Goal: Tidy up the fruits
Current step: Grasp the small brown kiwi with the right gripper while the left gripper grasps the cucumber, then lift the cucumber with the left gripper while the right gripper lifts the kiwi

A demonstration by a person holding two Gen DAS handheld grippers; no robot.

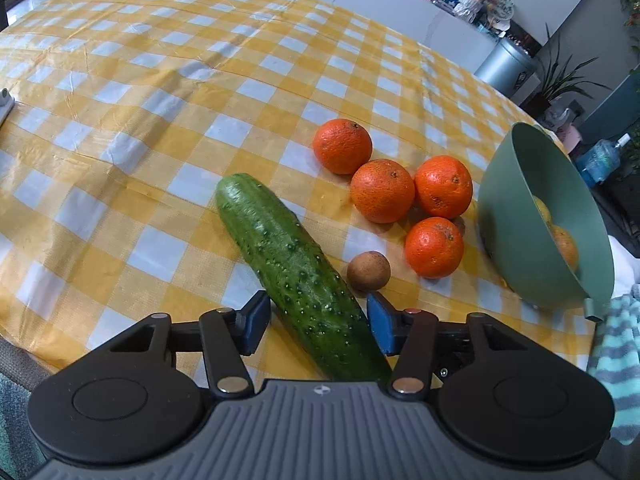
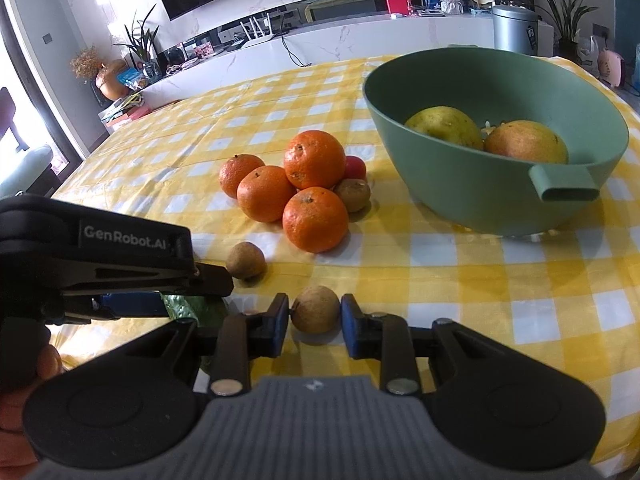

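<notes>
My left gripper (image 1: 318, 322) has its blue pads on either side of a green cucumber (image 1: 296, 268) lying on the checked tablecloth (image 1: 160, 120); the pads look shut on it. My right gripper (image 2: 315, 318) is shut on a small brown round fruit (image 2: 316, 309) at table level. Several oranges (image 2: 314, 218) sit in a cluster, also in the left wrist view (image 1: 382, 190). A second small brown fruit (image 2: 245, 260) lies by the left gripper, seen too in the left wrist view (image 1: 368, 270). A green bowl (image 2: 440, 152) holds two yellowish fruits (image 2: 526, 142).
A third small brown fruit (image 2: 353, 194) and a small red fruit (image 2: 355, 168) rest against the oranges. The bowl has a handle (image 2: 566, 182) facing me. A striped cloth (image 1: 618, 360) lies at the table's right edge. A silver bin (image 2: 514, 28) stands beyond the table.
</notes>
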